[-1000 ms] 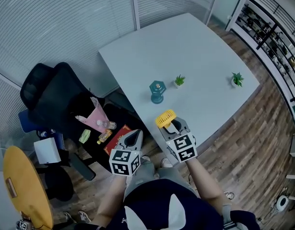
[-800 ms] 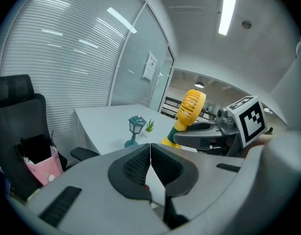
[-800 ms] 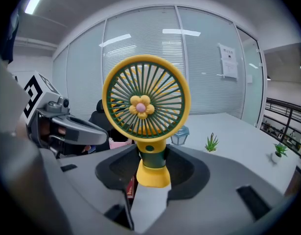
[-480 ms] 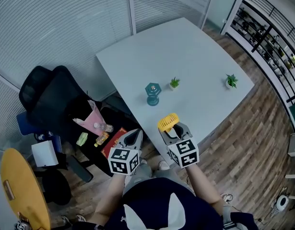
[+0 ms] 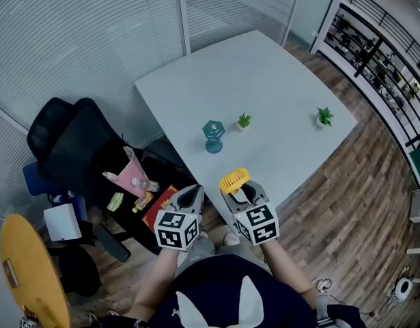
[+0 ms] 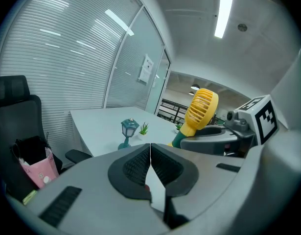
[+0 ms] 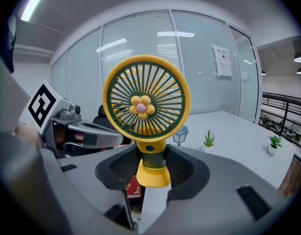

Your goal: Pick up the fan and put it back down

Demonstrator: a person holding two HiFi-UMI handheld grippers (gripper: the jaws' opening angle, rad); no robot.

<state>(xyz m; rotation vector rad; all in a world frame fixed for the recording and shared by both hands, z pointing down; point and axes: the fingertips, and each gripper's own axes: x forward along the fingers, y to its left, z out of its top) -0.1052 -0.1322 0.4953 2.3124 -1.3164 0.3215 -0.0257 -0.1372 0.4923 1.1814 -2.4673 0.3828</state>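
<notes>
The fan is gripped by its stem in the jaws of the right gripper and held upright, clear of the bench, above its 6 o'clock corner. Compared with a second ago, it is drawn slightly further from the lamp, toward 6 o'clock. The pick-up is judged done, with only the setting down left. The jaws of the left gripper are closed on nothing.

I count two grippers in my hands, left gripper and right gripper, both just off the near edge of the one white table. One yellow fan is there too. On the table: one teal lantern and two potted plants, a mid-table plant and a right-edge plant. Left of the table: one black chair, one pink bag
</notes>
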